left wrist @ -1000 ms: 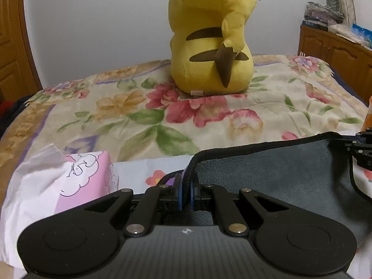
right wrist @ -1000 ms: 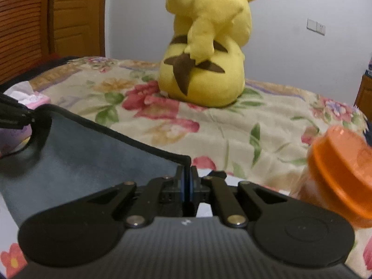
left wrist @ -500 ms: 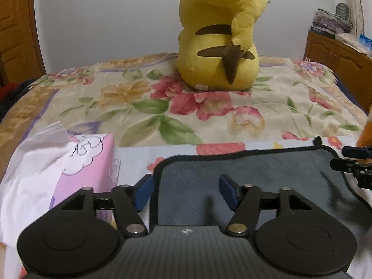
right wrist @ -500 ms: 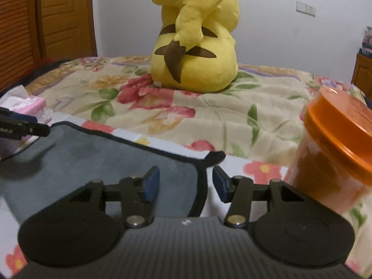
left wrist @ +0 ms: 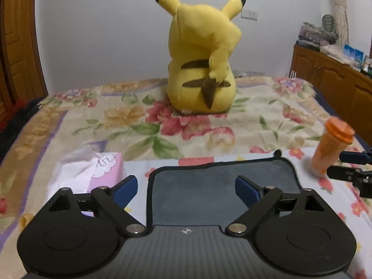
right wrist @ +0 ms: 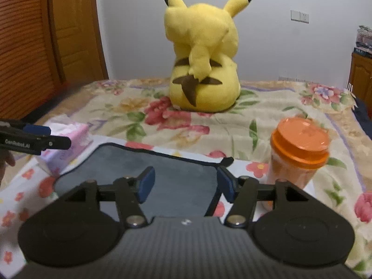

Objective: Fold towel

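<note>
A dark grey towel (left wrist: pixel 209 186) with black edging lies flat and folded on the white flowered cloth on the bed; it also shows in the right wrist view (right wrist: pixel 162 169). My left gripper (left wrist: pixel 186 189) is open and empty, raised above the towel's near left part. My right gripper (right wrist: pixel 184 183) is open and empty above the towel's near right corner. Each gripper appears at the edge of the other's view, the right (left wrist: pixel 353 167) and the left (right wrist: pixel 34 137).
A large yellow plush toy (left wrist: pixel 204 58) sits at the back of the floral bedspread (left wrist: pixel 130 121). A pink tissue pack (left wrist: pixel 102 169) lies left of the towel. An orange lidded cup (right wrist: pixel 297 148) stands right of it. Wooden cabinets (left wrist: pixel 334 81) stand at right.
Both grippers were shut on the towel's far edge one second ago, then opened and let it fall flat. Both have since drawn back and risen, jaws wider.
</note>
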Available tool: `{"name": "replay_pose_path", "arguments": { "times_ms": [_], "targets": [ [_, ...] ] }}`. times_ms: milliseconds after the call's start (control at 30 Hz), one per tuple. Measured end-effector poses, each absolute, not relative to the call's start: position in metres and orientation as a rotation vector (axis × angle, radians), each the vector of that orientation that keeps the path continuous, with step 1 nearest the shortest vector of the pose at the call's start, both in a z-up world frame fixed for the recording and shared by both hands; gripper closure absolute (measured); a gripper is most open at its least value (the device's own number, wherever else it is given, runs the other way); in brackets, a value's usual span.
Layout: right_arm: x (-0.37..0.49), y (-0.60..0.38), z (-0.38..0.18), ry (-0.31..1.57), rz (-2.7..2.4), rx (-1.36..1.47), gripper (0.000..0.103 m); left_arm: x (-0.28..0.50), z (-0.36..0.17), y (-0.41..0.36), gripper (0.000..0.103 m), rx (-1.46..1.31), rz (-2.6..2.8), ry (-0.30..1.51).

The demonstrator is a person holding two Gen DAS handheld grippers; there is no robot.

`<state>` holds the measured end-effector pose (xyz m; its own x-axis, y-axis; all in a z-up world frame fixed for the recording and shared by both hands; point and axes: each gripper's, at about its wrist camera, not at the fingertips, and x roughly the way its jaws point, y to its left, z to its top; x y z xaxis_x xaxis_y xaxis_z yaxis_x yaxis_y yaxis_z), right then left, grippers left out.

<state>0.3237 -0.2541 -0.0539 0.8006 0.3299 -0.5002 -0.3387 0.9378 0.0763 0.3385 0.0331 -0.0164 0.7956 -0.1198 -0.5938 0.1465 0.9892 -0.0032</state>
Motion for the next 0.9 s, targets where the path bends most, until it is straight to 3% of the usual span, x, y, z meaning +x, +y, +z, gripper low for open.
{"name": "replay_pose_path", "arguments": {
  "times_ms": [200,367,467,900],
  "targets": [
    [0.298,-0.258,-0.035,0.520,0.353,0.015,0.017,0.300,0.017,0.038,0.001,0.065,-0.148,0.595],
    [0.281,-0.262,-0.027,0.507,0.328,0.008,0.012,0.273,0.035,0.043,0.000,0.075,-0.153,0.584],
    [0.272,-0.265,-0.023,0.507,0.317,0.012,0.004,0.260,0.042,0.045,0.000,0.077,-0.154,0.581],
    [0.233,-0.274,-0.016,0.509,0.250,-0.004,0.000,0.212,0.048,0.041,0.000,0.040,-0.103,0.568]
  ]
}}
